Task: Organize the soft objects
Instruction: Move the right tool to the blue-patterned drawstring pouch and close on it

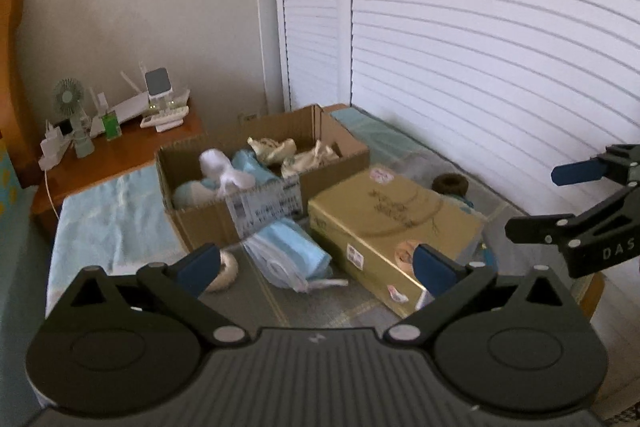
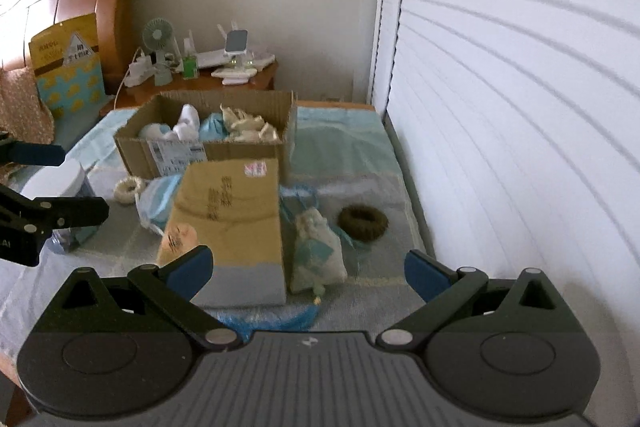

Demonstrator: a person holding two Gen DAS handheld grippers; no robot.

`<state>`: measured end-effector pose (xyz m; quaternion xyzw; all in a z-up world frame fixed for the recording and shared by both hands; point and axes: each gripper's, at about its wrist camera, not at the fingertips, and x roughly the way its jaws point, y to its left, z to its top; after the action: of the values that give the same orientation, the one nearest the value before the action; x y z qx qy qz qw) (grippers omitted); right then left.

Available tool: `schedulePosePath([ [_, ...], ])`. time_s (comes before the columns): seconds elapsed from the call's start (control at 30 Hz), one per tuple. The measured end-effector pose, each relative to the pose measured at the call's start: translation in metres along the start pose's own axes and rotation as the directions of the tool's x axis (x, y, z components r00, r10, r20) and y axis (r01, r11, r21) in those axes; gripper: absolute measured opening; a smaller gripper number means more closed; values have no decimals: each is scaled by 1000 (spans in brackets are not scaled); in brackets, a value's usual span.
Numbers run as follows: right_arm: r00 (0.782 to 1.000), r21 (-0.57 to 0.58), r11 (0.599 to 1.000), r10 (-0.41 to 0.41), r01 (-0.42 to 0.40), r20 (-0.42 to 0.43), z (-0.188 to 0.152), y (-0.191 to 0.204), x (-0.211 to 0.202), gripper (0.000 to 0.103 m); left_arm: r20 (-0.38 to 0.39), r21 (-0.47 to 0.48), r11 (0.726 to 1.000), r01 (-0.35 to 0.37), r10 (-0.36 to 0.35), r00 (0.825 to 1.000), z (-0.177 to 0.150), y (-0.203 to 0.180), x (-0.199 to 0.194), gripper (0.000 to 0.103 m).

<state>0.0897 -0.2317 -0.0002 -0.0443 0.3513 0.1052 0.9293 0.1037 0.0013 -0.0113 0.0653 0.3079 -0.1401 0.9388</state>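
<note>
An open cardboard box (image 1: 208, 223) (image 2: 140, 151) on the bed holds white, blue and cream soft items (image 1: 236, 167) (image 2: 224, 125). In front of it lie a bundle of blue face masks (image 1: 288, 255) (image 2: 160, 199) and a cream yarn ring (image 1: 226, 269) (image 2: 129, 189). Right of a gold box (image 1: 392, 227) (image 2: 228, 219) lie a small cloth pouch (image 2: 318, 251) and a dark brown ring (image 2: 363, 223) (image 1: 450, 183). My left gripper (image 1: 316, 269) is open and empty above the masks. My right gripper (image 2: 308, 269) is open and empty, near the pouch.
A wooden nightstand (image 1: 120, 155) (image 2: 208, 83) with a fan, router and chargers stands behind the bed. A louvred wardrobe door (image 1: 480, 47) (image 2: 520, 107) runs along the right. A clear jar (image 2: 68, 203) sits left on the bed. A blue plastic bag (image 2: 280, 319) lies under the gold box.
</note>
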Motion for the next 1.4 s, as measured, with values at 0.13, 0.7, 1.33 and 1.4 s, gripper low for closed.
schedulePosePath([
  [0.13, 999, 10, 1000, -21, 22, -33, -9, -5, 9, 103, -13, -10, 1000, -28, 28, 1000, -8, -1, 4, 102],
  [0.7, 988, 27, 990, -133, 135, -74, -7, -22, 47, 90, -59, -35, 999, -37, 35, 998, -15, 6, 26, 102],
  [1.33, 993, -13, 999, -34, 33, -114, -6, -19, 76, 64, -65, -43, 998, -35, 32, 997, -11, 11, 33, 102],
  [1.4, 993, 18, 1000, -7, 9, -122, -7, -25, 81, 60, -64, -47, 998, -31, 28, 998, -11, 13, 34, 102],
])
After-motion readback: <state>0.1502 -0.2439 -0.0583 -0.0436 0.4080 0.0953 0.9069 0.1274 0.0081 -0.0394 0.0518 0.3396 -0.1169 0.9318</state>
